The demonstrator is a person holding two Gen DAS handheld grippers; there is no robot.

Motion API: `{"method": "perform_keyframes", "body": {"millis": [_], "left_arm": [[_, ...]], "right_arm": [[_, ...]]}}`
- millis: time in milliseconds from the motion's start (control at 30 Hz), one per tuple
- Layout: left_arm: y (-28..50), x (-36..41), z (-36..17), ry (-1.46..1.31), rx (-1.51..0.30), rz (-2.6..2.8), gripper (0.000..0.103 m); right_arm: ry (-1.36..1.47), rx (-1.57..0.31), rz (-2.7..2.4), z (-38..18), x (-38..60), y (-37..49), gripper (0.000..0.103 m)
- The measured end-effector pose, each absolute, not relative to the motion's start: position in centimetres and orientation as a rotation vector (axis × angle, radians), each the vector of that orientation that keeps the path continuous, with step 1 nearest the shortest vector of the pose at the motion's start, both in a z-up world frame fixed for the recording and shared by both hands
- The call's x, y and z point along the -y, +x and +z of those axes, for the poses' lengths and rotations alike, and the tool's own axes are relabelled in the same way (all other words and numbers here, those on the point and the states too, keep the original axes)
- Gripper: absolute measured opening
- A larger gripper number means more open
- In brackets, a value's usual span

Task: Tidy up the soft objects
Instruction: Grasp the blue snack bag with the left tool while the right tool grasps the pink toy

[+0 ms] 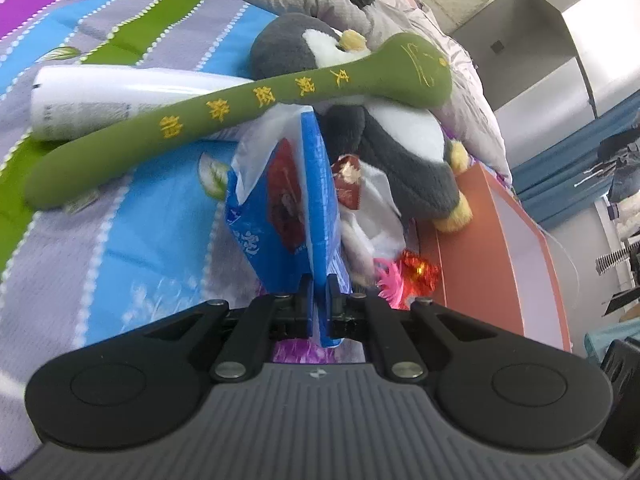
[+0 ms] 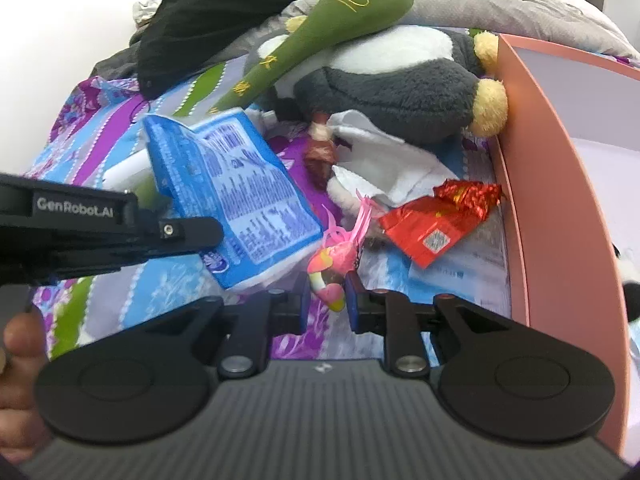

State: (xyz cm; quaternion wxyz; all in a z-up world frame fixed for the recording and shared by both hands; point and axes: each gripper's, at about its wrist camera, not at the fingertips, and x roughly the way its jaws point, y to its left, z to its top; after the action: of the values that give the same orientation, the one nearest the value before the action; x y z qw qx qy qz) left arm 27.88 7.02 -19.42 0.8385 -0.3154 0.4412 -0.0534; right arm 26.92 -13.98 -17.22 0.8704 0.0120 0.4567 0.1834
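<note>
My left gripper (image 1: 320, 304) is shut on the lower edge of a blue plastic packet (image 1: 288, 208), which stands up between its fingers. The same packet (image 2: 236, 196) shows in the right wrist view, with the left gripper's black body (image 2: 80, 216) reaching in from the left. My right gripper (image 2: 327, 294) is shut on a small pink, yellow and white toy with pink tassels (image 2: 336, 256). A long green plush stick with yellow embroidery (image 1: 224, 116) lies across a grey and white penguin plush (image 1: 400, 152) on the striped bedspread (image 1: 120, 248).
An orange-pink open box (image 2: 560, 160) stands along the right. A red foil wrapper (image 2: 436, 216), white crumpled bag (image 2: 384, 160) and brown wrapper (image 2: 320, 156) lie before it. A white tube (image 1: 100, 96) lies under the stick. Black clothing (image 2: 224, 12) is heaped behind. A hand (image 2: 20, 360) shows lower left.
</note>
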Motion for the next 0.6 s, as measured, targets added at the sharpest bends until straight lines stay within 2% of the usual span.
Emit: {"method": "perform_keyframes", "body": {"millis": [600], "left_arm": [[15.5, -6.9, -17.2, -0.639, -0.965, -0.171, 0.006]], "right_arm": [[-0.012, -0.925, 0.387, -14.4, 14.5, 17.4, 0.022]]}}
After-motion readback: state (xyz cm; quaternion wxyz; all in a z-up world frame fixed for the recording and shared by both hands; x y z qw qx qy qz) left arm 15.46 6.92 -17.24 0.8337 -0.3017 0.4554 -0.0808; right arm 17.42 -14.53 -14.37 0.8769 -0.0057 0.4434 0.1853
